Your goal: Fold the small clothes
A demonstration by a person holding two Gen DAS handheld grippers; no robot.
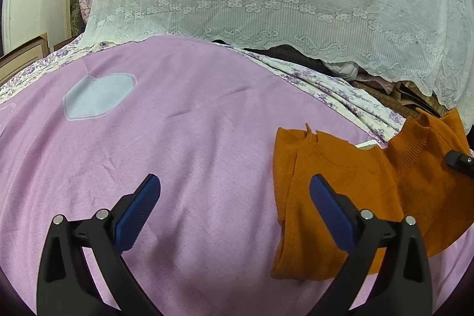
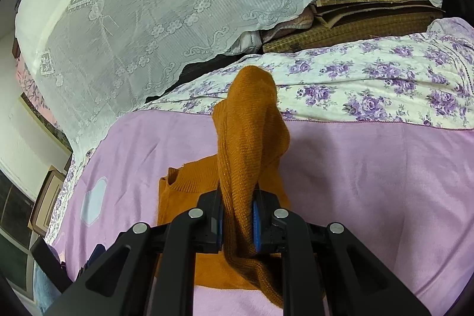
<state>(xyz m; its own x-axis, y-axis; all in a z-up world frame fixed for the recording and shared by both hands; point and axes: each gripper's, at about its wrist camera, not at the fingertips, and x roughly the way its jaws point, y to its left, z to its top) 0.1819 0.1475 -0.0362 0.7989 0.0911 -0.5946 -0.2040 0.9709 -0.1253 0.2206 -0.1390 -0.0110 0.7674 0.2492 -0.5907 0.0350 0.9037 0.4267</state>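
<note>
Left gripper (image 1: 234, 215) held low over the pink sheet (image 1: 192, 138), jaws spread wide, holding nothing. Right gripper (image 2: 237, 222) clamps a raised fold of the orange sweater (image 2: 251, 144), whose body lies on the sheet

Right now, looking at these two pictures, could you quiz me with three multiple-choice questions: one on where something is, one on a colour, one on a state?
1. The sweater lies on:
A. the purple sheet
B. a wooden floor
C. a chair

2. The sweater's colour:
A. green
B. orange
C. black

3. The right gripper is:
A. wide open
B. out of sight
C. shut on a sleeve

Answers: A, purple cloth shows all around it. B, the knit is plainly orange. C, the jaws pinch the sleeve, while the left gripper stands open and empty.
</note>
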